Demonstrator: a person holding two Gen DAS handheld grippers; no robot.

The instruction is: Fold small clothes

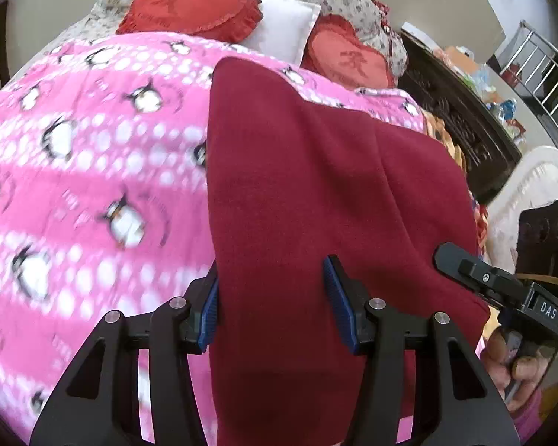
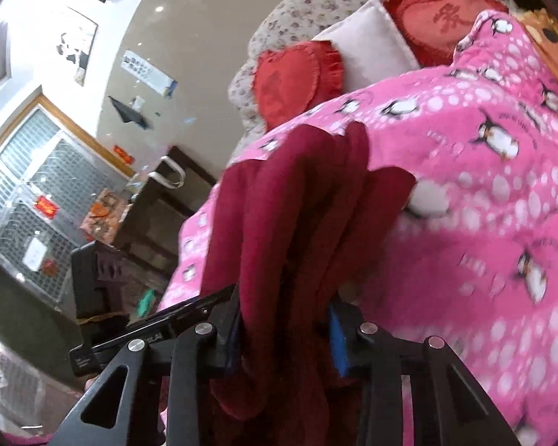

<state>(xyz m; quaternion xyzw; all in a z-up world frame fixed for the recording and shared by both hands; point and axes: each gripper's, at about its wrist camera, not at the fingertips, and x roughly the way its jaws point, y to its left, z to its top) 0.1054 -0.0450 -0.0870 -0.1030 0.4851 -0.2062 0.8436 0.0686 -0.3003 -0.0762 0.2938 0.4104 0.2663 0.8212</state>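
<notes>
A dark red garment [image 1: 316, 171] lies stretched over the pink penguin blanket [image 1: 93, 156] on a bed. My left gripper [image 1: 271, 297] has its blue-padded jaws apart, with the garment's near part running between them and down over the frame. The right gripper [image 1: 483, 278] shows at the garment's right edge in the left wrist view. In the right wrist view, my right gripper [image 2: 284, 330] has the bunched red garment [image 2: 297, 204] between its blue pads, lifted in folds above the blanket [image 2: 483, 204].
Two red heart cushions [image 1: 189, 3] and a white pillow [image 1: 286, 22] lie at the bed's head. A dark carved bed frame [image 1: 461, 126] runs along the right. A dark cabinet [image 2: 156, 200] and a barred window [image 2: 26, 193] stand left of the bed.
</notes>
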